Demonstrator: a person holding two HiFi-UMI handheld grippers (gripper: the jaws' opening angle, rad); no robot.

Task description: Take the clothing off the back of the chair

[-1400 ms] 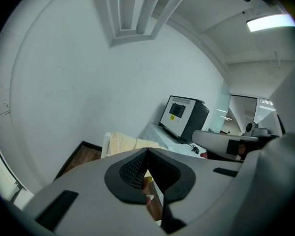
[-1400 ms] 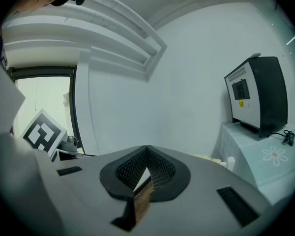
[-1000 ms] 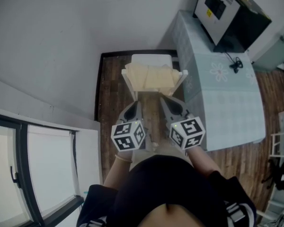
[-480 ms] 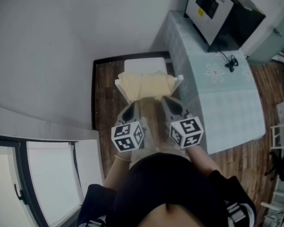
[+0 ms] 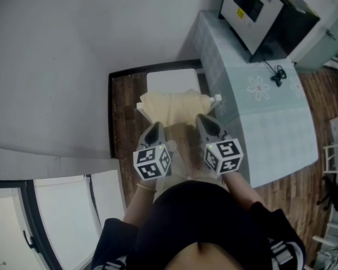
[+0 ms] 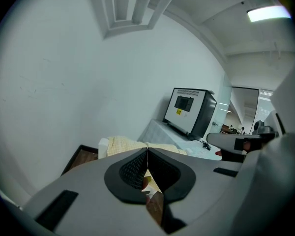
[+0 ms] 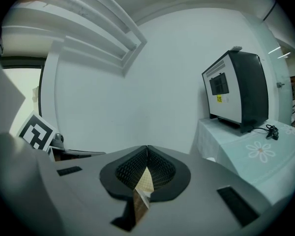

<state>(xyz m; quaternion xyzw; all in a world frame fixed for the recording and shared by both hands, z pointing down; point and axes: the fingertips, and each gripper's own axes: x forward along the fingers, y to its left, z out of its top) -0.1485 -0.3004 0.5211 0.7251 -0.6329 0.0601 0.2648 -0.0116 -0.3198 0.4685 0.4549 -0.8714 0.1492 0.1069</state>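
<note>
Clothing [image 5: 173, 107] drapes the chair [image 5: 172, 80]; black appliance's [image 5: 293, 17] yellow label [image 5: 240, 14] unreadable.

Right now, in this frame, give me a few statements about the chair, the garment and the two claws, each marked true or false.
1. The pale yellow garment hangs over the back of the white chair. True.
2. The left claw stands wide open. False: its jaws are together, and nothing is pinched between them.
3. The right claw has its jaws shut. True.
4. The black-and-white box-shaped appliance stands on the seat of the white chair. False: it stands on the table with the pale flowered cloth, to the right of the chair in the head view.
</note>
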